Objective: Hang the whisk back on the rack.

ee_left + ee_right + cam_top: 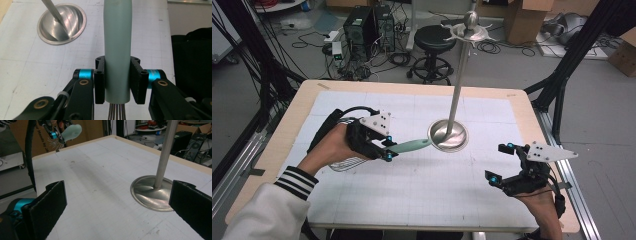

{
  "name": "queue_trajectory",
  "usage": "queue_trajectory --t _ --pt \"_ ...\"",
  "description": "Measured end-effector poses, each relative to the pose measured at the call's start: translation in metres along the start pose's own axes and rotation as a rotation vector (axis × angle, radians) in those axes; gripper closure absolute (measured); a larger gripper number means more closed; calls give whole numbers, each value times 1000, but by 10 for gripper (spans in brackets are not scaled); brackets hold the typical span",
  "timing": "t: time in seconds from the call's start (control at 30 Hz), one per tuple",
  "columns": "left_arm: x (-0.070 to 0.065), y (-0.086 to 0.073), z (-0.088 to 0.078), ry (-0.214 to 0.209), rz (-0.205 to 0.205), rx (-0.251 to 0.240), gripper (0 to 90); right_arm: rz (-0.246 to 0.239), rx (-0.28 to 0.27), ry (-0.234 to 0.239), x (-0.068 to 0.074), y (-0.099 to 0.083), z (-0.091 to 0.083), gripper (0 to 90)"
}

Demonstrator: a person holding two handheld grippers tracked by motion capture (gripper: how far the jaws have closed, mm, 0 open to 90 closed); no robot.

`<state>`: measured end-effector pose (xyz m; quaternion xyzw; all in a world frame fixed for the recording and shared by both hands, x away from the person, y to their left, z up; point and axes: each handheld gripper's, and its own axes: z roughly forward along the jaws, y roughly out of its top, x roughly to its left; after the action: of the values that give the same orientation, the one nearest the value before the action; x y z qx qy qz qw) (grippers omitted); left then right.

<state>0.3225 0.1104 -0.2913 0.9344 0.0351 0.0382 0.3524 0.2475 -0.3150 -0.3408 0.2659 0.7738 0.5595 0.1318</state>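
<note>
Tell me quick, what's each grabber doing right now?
Left gripper: closed on the whisk, by its pale green handle.
Right gripper: open, holding nothing.

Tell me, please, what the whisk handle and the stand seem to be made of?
The whisk handle looks like matte plastic or silicone: pale green, smooth, no glare. Its wires look like thin bare metal. The stand looks like polished steel: its pole and round base mirror the light.
</note>
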Motion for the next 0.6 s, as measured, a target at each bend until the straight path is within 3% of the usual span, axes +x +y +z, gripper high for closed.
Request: queue_trajectory --t 0.37,0.43,0.6 --pt "8 5 -21 24 -38 -93 694 -5 -1 -4 -1 0 0 1" --pt "9 6 -26 38 -57 -132 694 -4 0 -4 -1 0 0 1" --pt "13 8 -34 66 -71 -172 694 -2 0 -3 -1 -1 0 1"
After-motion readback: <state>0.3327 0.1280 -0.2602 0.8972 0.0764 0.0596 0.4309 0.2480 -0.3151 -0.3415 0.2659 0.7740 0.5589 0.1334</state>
